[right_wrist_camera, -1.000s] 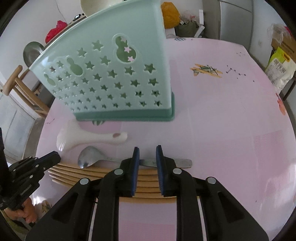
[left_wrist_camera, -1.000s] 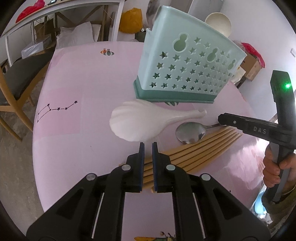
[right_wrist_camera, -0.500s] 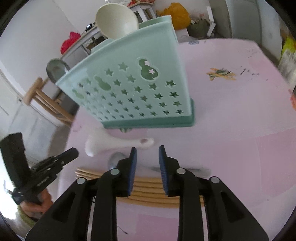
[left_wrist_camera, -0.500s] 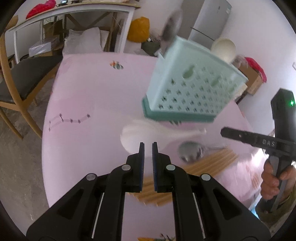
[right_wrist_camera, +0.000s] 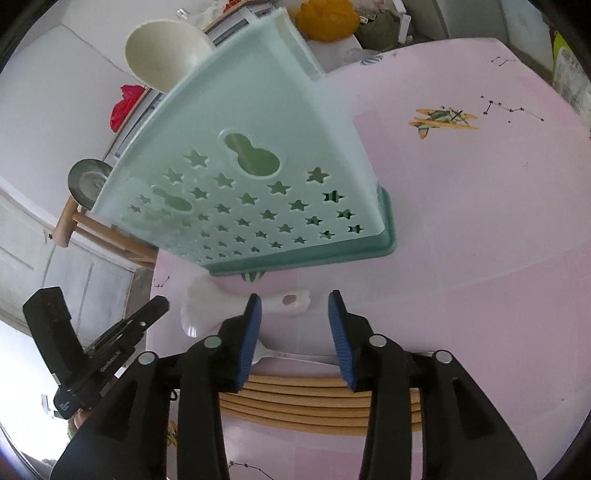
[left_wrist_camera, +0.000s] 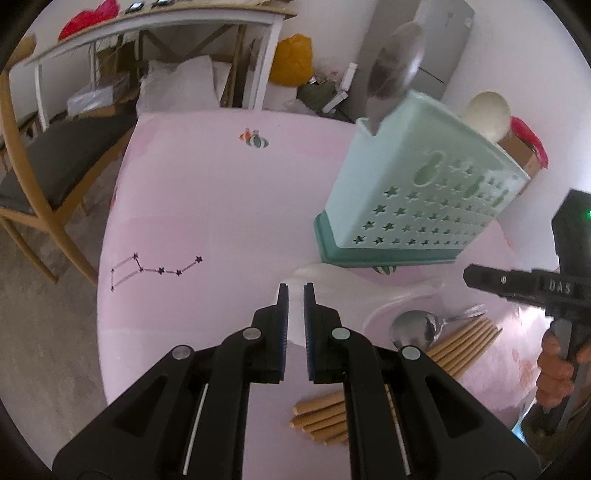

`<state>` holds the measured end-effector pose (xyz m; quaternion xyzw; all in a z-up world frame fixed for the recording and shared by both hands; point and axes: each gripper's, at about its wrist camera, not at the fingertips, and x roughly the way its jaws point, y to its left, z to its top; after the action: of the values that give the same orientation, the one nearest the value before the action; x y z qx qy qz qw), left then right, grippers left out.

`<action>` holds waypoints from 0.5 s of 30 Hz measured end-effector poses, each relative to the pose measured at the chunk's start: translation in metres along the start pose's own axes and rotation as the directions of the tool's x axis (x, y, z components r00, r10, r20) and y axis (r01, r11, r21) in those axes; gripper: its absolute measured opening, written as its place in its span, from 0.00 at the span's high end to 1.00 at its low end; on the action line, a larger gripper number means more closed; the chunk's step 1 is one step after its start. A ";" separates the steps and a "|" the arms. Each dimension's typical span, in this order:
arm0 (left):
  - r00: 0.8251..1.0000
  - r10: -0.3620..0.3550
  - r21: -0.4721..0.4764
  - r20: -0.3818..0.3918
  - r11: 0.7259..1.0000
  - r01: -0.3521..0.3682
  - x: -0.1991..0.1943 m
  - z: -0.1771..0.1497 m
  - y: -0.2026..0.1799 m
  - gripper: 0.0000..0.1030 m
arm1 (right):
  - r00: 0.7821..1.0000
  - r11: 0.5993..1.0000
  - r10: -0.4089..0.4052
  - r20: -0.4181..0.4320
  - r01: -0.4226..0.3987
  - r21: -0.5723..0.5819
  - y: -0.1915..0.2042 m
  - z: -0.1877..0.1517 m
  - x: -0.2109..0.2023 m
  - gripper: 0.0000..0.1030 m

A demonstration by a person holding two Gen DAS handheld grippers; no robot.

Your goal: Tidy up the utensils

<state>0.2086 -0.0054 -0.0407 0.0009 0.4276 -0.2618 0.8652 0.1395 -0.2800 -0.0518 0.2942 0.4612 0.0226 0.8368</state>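
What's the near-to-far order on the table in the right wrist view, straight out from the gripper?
Chopsticks → metal spoon → white rice paddle → green utensil holder.

Lived-in home dining area: round bench [left_wrist_camera: 207, 192] under a pink printed cloth, wooden chair [left_wrist_camera: 26, 173] with dark seat pad alongside, white side table [left_wrist_camera: 155, 26], yellow bag [left_wrist_camera: 291, 61] on the floor, grey fridge [left_wrist_camera: 439, 40] against the wall.

Wooden chair [left_wrist_camera: 33, 177], orange bag [left_wrist_camera: 291, 59], white side table [left_wrist_camera: 155, 26]
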 end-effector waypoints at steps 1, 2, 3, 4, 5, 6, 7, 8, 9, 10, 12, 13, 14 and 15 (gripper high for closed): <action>1.000 -0.002 0.023 0.000 1.000 0.002 -0.003 -0.001 -0.001 0.93 | 1.000 1.000 -0.005 0.003 0.005 0.000 -0.001 0.000 -0.001 0.61; 1.000 -0.003 0.050 -0.003 0.999 0.003 -0.004 -0.002 -0.003 0.92 | 1.000 1.000 -0.011 0.004 0.011 0.001 -0.003 -0.001 -0.001 0.61; 1.000 -0.006 0.080 -0.010 0.997 0.007 -0.006 -0.003 -0.006 0.87 | 1.000 1.000 -0.014 0.004 0.014 0.002 -0.005 -0.001 -0.002 0.61; 1.000 -0.011 0.108 -0.016 0.994 0.013 -0.006 -0.003 -0.009 0.84 | 1.000 1.000 -0.019 0.005 0.019 0.004 -0.006 -0.002 -0.003 0.61; 1.000 -0.014 0.153 -0.027 0.988 0.018 -0.006 -0.005 -0.013 0.75 | 1.000 1.000 -0.021 0.007 0.021 0.004 -0.007 -0.003 -0.005 0.61; 0.999 -0.012 0.187 -0.034 0.982 0.018 -0.006 -0.006 -0.017 0.69 | 1.000 1.000 -0.020 0.010 0.020 0.004 -0.008 -0.003 -0.008 0.61; 0.999 -0.005 0.235 -0.044 0.972 0.015 -0.005 -0.008 -0.021 0.67 | 1.000 1.000 -0.020 0.012 0.020 0.003 -0.008 -0.004 -0.009 0.61; 0.999 0.003 0.280 -0.053 0.960 0.012 -0.004 -0.009 -0.025 0.64 | 1.000 1.000 -0.020 0.015 0.020 0.000 -0.010 -0.005 -0.012 0.61; 0.998 0.013 0.334 -0.065 0.942 0.010 -0.003 -0.011 -0.030 0.61 | 1.000 1.000 -0.023 0.019 0.023 -0.005 -0.009 -0.006 -0.014 0.61; 0.997 0.022 0.378 -0.076 0.926 0.008 -0.003 -0.014 -0.036 0.60 | 0.999 1.000 -0.025 0.021 0.026 -0.010 -0.009 -0.006 -0.015 0.61; 0.995 0.041 0.456 -0.091 0.890 0.005 -0.001 -0.017 -0.042 0.57 | 0.999 0.999 -0.029 0.024 0.029 -0.017 -0.008 -0.008 -0.015 0.61; 0.994 0.056 0.499 -0.096 0.866 0.000 0.001 -0.018 -0.046 0.56 | 0.999 0.999 -0.029 0.024 0.030 -0.019 -0.008 -0.008 -0.016 0.61; 0.993 0.065 0.527 -0.100 0.850 -0.003 0.002 -0.018 -0.049 0.55 | 0.999 0.999 -0.032 0.025 0.032 -0.025 -0.008 -0.009 -0.017 0.61; 0.992 0.072 0.546 -0.103 0.838 -0.005 0.004 -0.018 -0.051 0.53 | 0.999 0.999 -0.034 0.027 0.035 -0.028 -0.008 -0.009 -0.016 0.61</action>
<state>0.1739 -0.0467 -0.0437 0.2708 0.3864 -0.3545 0.8073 0.1211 -0.2868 -0.0471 0.2743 0.4550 0.0108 0.8471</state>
